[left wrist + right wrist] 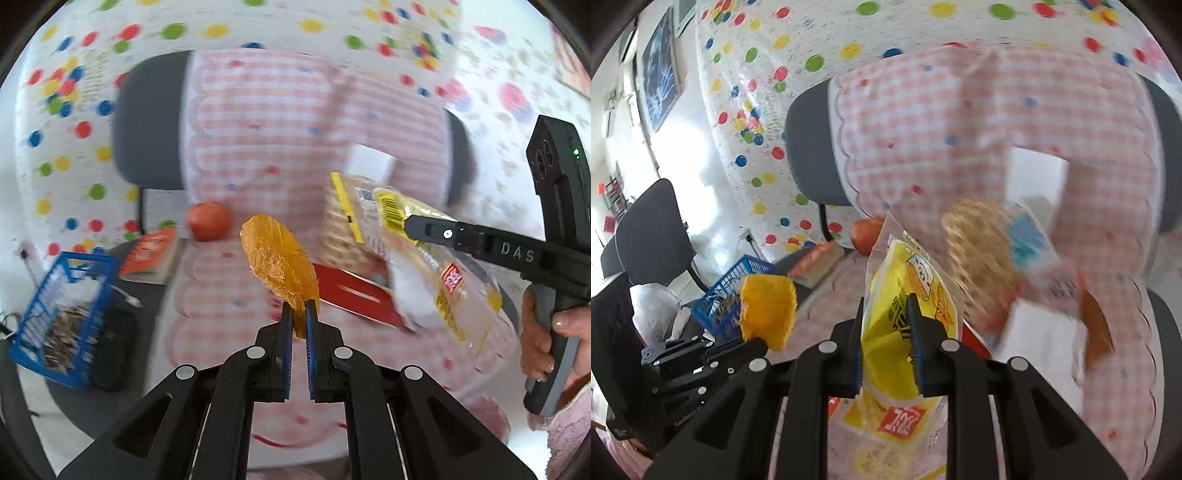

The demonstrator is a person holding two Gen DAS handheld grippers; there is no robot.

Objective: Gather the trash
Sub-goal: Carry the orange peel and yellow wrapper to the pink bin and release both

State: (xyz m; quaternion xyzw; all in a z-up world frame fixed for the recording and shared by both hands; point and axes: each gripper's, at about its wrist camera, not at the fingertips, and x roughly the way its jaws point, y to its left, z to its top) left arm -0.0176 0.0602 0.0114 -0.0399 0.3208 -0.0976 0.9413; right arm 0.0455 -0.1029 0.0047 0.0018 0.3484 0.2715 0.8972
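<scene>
My left gripper is shut on a piece of orange peel and holds it up above the pink checked cloth. It also shows in the right wrist view, at the left. My right gripper is shut on a yellow and clear plastic snack bag, lifted off the cloth. In the left wrist view the bag hangs from the right gripper at the right. A blue basket with scraps inside stands low at the left, also seen in the right wrist view.
A red apple, an orange book and a red booklet lie on the cloth. A woven round item and other packets lie at the right. Grey chairs stand behind.
</scene>
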